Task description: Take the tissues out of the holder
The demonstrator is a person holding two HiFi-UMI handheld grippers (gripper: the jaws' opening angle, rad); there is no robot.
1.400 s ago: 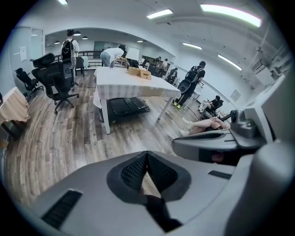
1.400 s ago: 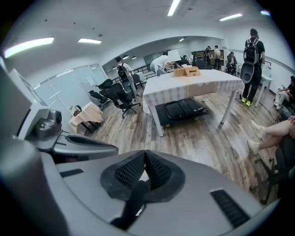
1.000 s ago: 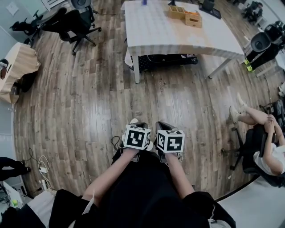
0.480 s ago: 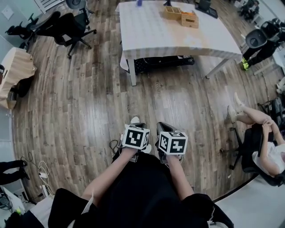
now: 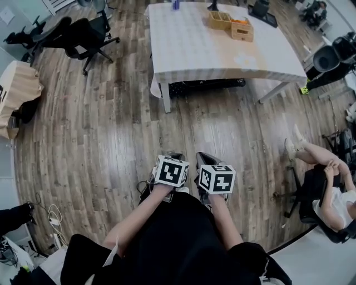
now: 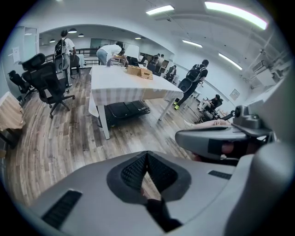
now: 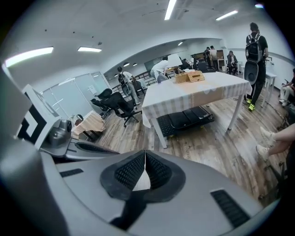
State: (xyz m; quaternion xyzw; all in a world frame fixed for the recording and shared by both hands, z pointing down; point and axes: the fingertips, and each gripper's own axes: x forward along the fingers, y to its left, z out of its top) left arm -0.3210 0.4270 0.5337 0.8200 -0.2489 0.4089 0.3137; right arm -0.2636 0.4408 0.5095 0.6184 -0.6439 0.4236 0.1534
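Two small light wooden boxes [image 5: 220, 18] stand close together near the far right corner of a large square table [image 5: 189, 53] draped in a pale checked cloth. The box nearer the table's edge shows something orange on top. At this range I cannot tell which of them is the tissue holder, and no tissues can be made out. A small blue object [image 5: 176, 4] stands at the table's far edge. A flat black case [image 5: 207, 84] lies on the floor beneath the table.

Both grippers are well apart from the table, held low in front of the person's dark-clothed body above the brown plank floor [image 5: 100, 122]. The left gripper [image 5: 176, 157] points down and forward. Its ribbed black pads [image 6: 133, 169] are pressed together at the tips with nothing between them. The right gripper [image 5: 203, 160] hangs just beside it. Its ribbed black pads [image 7: 129, 171] likewise meet at the tips and pinch nothing.

Further out, black office chairs [image 5: 83, 30] stand to the left of the table. A small stand under a tan cloth [image 5: 19, 83] sits at the left edge. White cables [image 5: 53, 210] trail on the floor below it. A seated person [image 5: 325, 186] at the right edge stretches both legs toward the middle of the room.
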